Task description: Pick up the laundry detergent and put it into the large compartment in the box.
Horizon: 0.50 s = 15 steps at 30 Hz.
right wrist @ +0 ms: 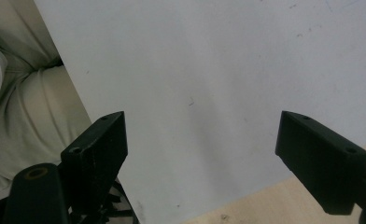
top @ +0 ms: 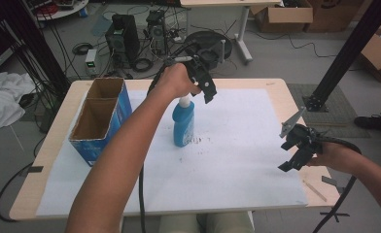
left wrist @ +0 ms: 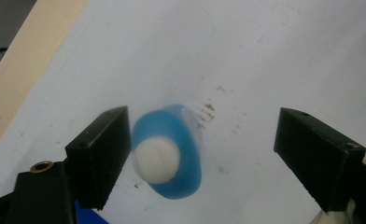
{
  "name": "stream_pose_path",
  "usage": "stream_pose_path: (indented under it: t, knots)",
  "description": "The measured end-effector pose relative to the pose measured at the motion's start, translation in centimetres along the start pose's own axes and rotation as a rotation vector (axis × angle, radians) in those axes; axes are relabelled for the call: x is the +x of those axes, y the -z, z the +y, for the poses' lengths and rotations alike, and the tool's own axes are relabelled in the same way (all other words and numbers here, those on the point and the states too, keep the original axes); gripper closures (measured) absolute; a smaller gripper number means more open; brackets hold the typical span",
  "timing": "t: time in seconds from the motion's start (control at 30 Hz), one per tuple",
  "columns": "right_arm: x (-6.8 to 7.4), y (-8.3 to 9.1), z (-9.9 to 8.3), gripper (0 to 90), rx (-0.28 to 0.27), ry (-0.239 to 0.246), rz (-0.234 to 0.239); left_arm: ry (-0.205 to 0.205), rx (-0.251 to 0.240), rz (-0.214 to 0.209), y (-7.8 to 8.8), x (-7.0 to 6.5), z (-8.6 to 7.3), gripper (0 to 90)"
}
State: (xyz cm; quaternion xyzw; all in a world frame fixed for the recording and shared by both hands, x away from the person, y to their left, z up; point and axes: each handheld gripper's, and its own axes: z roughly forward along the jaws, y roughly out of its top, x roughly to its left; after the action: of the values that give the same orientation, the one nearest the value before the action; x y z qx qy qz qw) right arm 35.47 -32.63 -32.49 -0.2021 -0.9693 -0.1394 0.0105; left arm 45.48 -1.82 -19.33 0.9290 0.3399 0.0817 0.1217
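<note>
A blue bottle (top: 183, 125) with a white cap stands upright near the middle of the white sheet (top: 237, 145). My left gripper (top: 204, 87) hovers right above it, jaws open and pointing down. In the left gripper view the bottle (left wrist: 168, 151) is seen from above, its white cap (left wrist: 156, 160) next to the left jaw, with a wide gap to the right jaw. My right gripper (top: 295, 154) is open near the table's right front edge, over bare sheet (right wrist: 209, 84), holding nothing.
An open blue cardboard box (top: 101, 119) with two compartments stands at the table's left. Small dark specks (top: 197, 141) mark the sheet beside the bottle. A small wooden stick (top: 315, 190) lies at the right front corner. Cables and boxes lie on the floor beyond.
</note>
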Motion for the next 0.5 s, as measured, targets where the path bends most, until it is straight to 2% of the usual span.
stream_pose_path:
  t: [0.03,0.07,0.1,0.13,0.2,0.37,0.4,0.43,0.5]
  knots:
    - [0.0,0.0,0.0,16.6,0.0,0.003,-0.001,0.016,0.0,-0.001,0.0,0.1,-0.1,19.9]
    - [0.0,0.0,-0.1,16.6,0.001,0.002,0.0,0.049,-0.007,0.006,0.1,0.4,-0.2,19.9]
    - [0.0,0.0,-0.1,16.6,0.001,0.002,0.0,0.049,-0.007,0.006,0.1,0.4,-0.2,19.9]
    - [0.1,-0.1,-0.1,16.6,0.004,0.004,0.0,0.079,-0.008,0.011,0.2,0.6,-0.4,19.7]
    - [0.1,-0.1,-0.1,16.6,0.01,-0.006,0.0,0.089,-0.007,0.019,0.2,0.7,-0.5,19.6]
    - [0.2,0.0,0.2,16.6,0.003,0.013,-0.002,0.139,0.004,0.042,0.1,1.1,-1.0,19.7]
    - [0.2,0.0,0.2,16.6,0.001,0.016,-0.002,0.164,-0.003,0.03,0.1,1.2,-1.2,19.8]
    - [0.2,0.0,0.2,16.6,0.001,0.015,-0.002,0.164,-0.003,0.03,0.1,1.2,-1.2,19.9]
    - [0.2,-0.1,0.2,16.6,0.001,0.015,-0.002,0.191,-0.009,0.026,0.1,1.5,-1.5,19.8]
